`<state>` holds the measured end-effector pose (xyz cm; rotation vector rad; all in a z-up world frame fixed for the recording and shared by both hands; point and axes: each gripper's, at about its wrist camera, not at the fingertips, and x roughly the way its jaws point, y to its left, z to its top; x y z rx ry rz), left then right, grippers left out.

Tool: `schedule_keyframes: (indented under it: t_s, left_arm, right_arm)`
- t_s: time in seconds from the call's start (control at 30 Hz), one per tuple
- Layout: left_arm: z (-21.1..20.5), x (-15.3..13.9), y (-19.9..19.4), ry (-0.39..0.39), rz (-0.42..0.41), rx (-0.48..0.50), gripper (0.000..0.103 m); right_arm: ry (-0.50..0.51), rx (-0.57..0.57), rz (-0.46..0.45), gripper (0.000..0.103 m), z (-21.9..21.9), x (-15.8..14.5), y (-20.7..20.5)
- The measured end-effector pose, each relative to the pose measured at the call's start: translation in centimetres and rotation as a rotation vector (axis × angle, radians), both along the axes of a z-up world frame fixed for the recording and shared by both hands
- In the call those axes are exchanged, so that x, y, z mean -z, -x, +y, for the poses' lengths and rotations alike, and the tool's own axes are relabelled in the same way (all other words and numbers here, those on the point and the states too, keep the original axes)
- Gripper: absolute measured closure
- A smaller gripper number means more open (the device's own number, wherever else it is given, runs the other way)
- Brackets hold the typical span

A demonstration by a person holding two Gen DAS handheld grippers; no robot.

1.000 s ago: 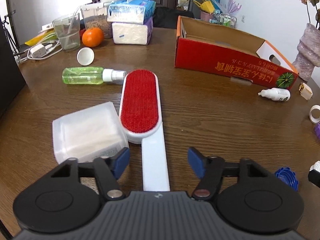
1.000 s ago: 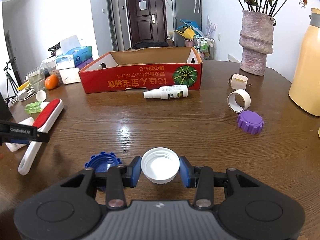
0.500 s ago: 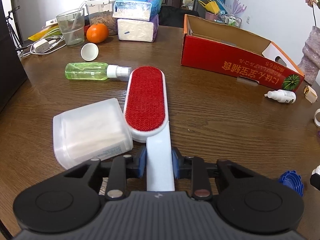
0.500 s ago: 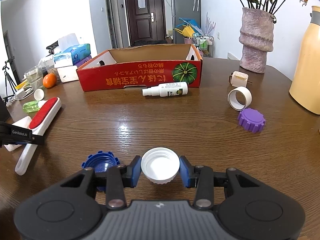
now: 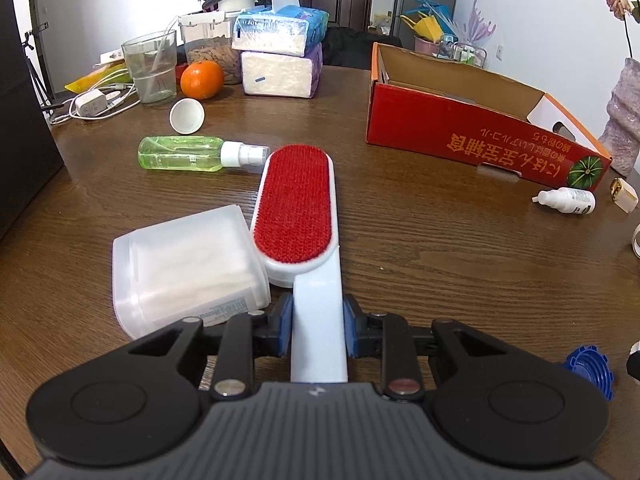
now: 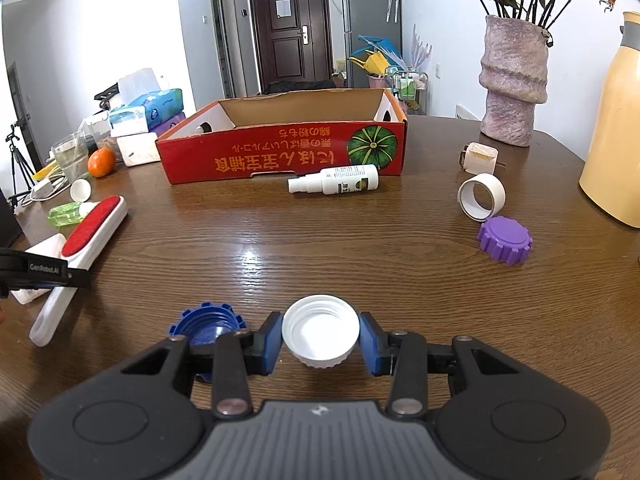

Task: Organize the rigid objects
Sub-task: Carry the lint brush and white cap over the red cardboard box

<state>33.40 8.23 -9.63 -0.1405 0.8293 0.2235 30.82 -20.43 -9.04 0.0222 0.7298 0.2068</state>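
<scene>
- The left gripper (image 5: 317, 330) is closed on the pale handle of the lint brush (image 5: 298, 208); both blue pads are pressed against the handle's sides.
- The brush's red pad points away from the camera, with the brush's head lying beside a translucent plastic box (image 5: 184, 264) on the wooden table (image 5: 420, 240).
- Just beyond the brush's tip a green spray bottle (image 5: 188, 154) is seen on its side, and a small white cup (image 5: 187, 116) lies tipped over near it.
- The right gripper (image 6: 320, 344) is set around the white cap (image 6: 320, 336), open side up — the blue pads sit at either side of it, though a thin gap seems to remain on the right, so a firm grip cannot be confirmed.
- A blue cap (image 6: 208, 326) is found just left of the right gripper's fingers, partly hidden by them.
- The red cardboard box (image 6: 288, 148) stands open at the far side of the table, with a white spray bottle (image 6: 340, 180) lying in front of its wall.
- To the right, a tape roll (image 6: 480, 202) and a purple cap (image 6: 505, 240) are placed close together — near a pink vase (image 6: 514, 88).
</scene>
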Motion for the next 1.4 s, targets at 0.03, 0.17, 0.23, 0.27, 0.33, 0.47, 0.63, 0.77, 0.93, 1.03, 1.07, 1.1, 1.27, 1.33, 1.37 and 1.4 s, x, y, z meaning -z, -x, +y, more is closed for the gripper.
schedule_keyframes:
  t_s: [0.03,0.17,0.23,0.27,0.33,0.47,0.63,0.77,0.93,1.03,1.07,1.1,1.27,1.33,1.37,1.4]
  left_arm:
    - [0.0,0.0,0.0,-0.001,-0.002,0.0,0.077]
    - [-0.1,-0.3,0.3,-0.013,-0.02,0.002,0.077]
    - [-0.2,-0.4,0.5,-0.018,-0.032,0.001,0.077]
    - [-0.2,-0.5,0.6,-0.02,-0.037,0.001,0.077]
    - [-0.3,-0.7,0.8,-0.024,-0.045,0.002,0.077]
    - [-0.5,-1.1,1.1,-0.038,-0.066,0.004,0.077]
    - [-0.8,-1.5,1.5,-0.047,-0.091,0.009,0.077]
    - [-0.9,-1.8,1.8,-0.052,-0.104,0.011,0.077]
    - [-1.2,-2.3,2.3,-0.063,-0.129,0.017,0.077]
    - [-1.3,-2.7,2.5,-0.065,-0.14,0.019,0.077]
    - [-1.3,-2.8,2.5,-0.064,-0.141,0.02,0.077]
    - [-1.3,-2.8,2.5,-0.064,-0.142,0.02,0.077]
    - [-1.4,-3.1,2.7,-0.062,-0.149,0.025,0.077]
    - [-1.5,-3.3,2.9,-0.062,-0.155,0.027,0.077]
    - [-1.5,-3.4,2.9,-0.063,-0.158,0.028,0.077]
    - [-1.5,-3.5,2.9,-0.063,-0.162,0.029,0.077]
  right_arm:
    - [-0.001,0.0,0.0,0.063,0.0,0.0,0.0]
    - [-0.001,0.0,-0.002,0.063,0.1,0.0,0.1]
    - [-0.002,0.001,-0.004,0.063,0.2,-0.2,0.2]
    - [-0.003,0.0,-0.005,0.063,0.3,-0.3,0.2]
    - [-0.004,0.0,-0.006,0.064,0.3,-0.4,0.3]
    - [-0.006,0.001,-0.009,0.063,0.2,-0.6,0.4]
    - [-0.007,0.003,-0.014,0.063,0.2,-0.8,0.5]
    - [-0.009,0.002,-0.02,0.063,0.1,-1.0,0.7]
    - [-0.01,0.003,-0.028,0.063,0.0,-1.3,0.8]
    - [-0.011,0.003,-0.033,0.063,0.0,-1.5,1.0]
    - [-0.012,0.003,-0.035,0.063,0.0,-1.6,1.1]
    - [-0.012,0.002,-0.037,0.063,0.0,-1.7,1.1]
    - [-0.014,0.004,-0.048,0.063,0.0,-2.1,1.3]
    - [-0.015,0.005,-0.052,0.063,-0.1,-2.3,1.3]
    - [-0.015,0.006,-0.054,0.063,-0.1,-2.4,1.4]
    - [-0.016,0.006,-0.056,0.063,-0.1,-2.5,1.4]
